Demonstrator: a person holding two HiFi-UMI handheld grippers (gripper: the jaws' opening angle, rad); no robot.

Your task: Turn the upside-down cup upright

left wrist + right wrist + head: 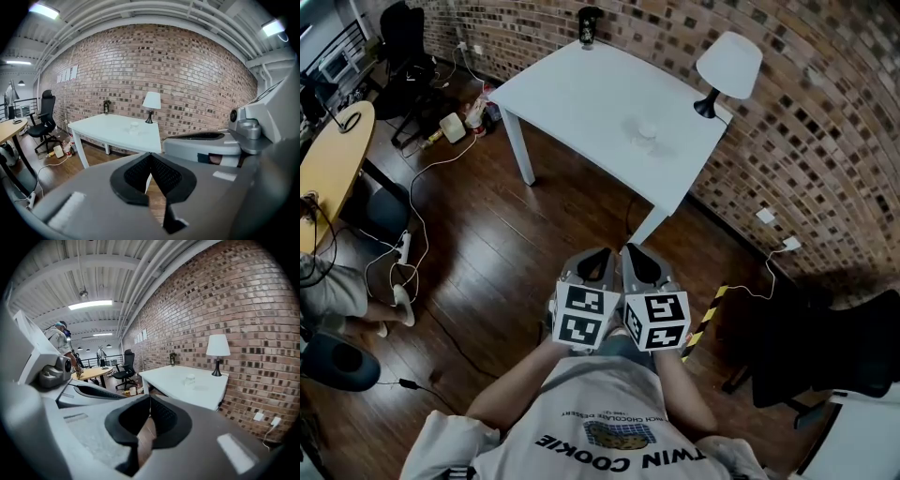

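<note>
A small clear cup (647,131) stands near the middle of the white table (581,89), far ahead of me; at this distance I cannot tell which way up it is. It also shows in the left gripper view as the cup (135,126) and in the right gripper view as the cup (190,379). My left gripper (598,257) and right gripper (636,253) are held side by side close to my chest, over the wooden floor, well short of the table. Both are shut with nothing between their pads.
A white lamp (727,67) stands at the table's right corner and a dark bottle-like object (589,26) at its far edge. A brick wall (806,141) runs behind. Cables (422,197) lie on the floor at left, near a round wooden table (333,164). A black chair (844,356) sits at right.
</note>
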